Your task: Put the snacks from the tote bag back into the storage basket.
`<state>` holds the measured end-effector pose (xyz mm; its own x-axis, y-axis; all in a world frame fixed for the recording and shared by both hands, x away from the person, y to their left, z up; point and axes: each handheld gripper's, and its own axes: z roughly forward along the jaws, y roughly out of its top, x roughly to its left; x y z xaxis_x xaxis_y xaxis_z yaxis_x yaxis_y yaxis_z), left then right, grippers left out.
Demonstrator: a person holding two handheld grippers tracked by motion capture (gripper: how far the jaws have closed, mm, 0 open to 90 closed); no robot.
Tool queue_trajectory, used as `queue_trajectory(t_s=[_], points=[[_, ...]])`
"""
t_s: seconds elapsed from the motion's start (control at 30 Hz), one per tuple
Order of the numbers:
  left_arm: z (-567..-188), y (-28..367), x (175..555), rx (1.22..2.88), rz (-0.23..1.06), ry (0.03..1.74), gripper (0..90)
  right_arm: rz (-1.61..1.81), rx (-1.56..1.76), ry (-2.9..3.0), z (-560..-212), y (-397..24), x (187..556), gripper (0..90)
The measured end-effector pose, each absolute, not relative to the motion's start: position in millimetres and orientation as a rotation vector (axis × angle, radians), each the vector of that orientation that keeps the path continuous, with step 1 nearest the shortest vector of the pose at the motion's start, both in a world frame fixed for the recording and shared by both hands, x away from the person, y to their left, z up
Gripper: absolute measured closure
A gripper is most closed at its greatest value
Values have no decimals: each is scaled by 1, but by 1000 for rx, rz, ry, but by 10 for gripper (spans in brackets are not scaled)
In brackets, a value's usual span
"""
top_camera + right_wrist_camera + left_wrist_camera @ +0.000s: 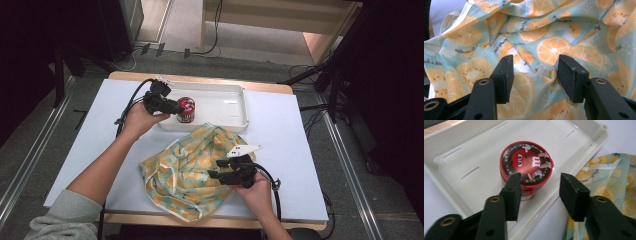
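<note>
A small red round tin with a cartoon lid stands upright in the near left part of a white tray. My left gripper is just to its left, pointing at it. In the left gripper view the tin sits just beyond the jaws of the left gripper; the jaws stand apart and do not press on it. A crumpled cloth bag with an orange-slice print lies in front of the tray. My right gripper hovers over its right part. In the right gripper view the right gripper stands open above the fabric.
The tray is otherwise bare and sits at the back of the white table top. The bag's edge lies close to the tray's near rim. Cables trail from both grippers. Dark stands and floor cables surround the table.
</note>
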<state>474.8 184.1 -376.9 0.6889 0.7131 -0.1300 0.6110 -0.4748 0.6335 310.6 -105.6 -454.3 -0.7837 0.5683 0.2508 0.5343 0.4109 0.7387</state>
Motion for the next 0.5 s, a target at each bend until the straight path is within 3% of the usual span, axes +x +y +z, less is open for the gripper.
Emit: queue_trajectory(t_s=[0.03,0.1,0.23,0.5], points=[[-377,184,474,2237,202,992,595,1343,1014,2606,-454,-105,311,485],[-378,183,473,2240,179,976,730,1341,1008,2609,-455,-105,311,486],[-381,184,470,2244,172,950,881,1336,1006,2611,-454,-104,311,486],[-392,182,469,2248,163,967,900,1332,998,2614,-455,-103,311,488]])
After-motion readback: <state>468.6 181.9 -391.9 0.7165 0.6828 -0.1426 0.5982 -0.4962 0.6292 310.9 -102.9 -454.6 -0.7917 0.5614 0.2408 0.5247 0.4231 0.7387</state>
